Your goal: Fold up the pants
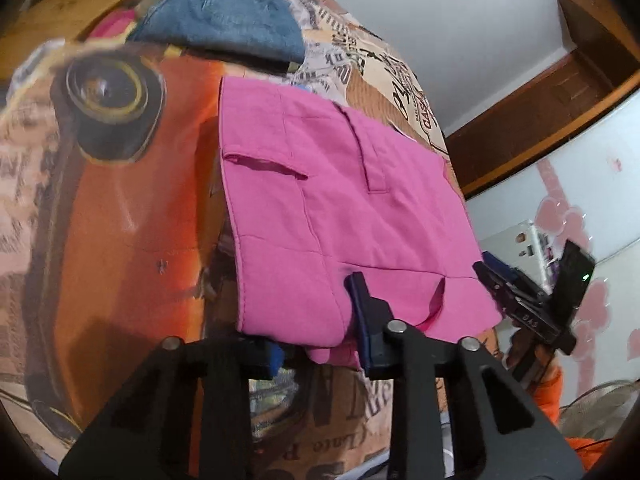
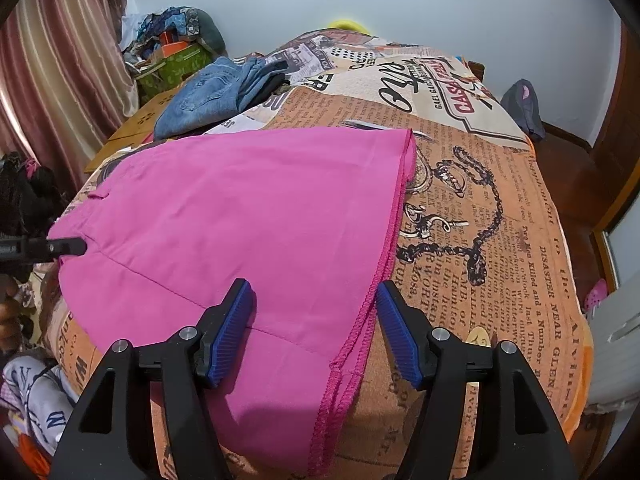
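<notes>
Pink pants flat on the bed. Left gripper pinching the waistband edge; right gripper spread, straddling the hem. Risk: thin pinch slipping, layers separating, fold skewing.

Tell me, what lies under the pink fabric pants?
The pink fabric pants lie on a bedsheet with orange newspaper print, which shows around them. The sheet's print directly beneath the pants is covered, so it cannot be seen. Folded blue denim jeans lie behind them.
</notes>
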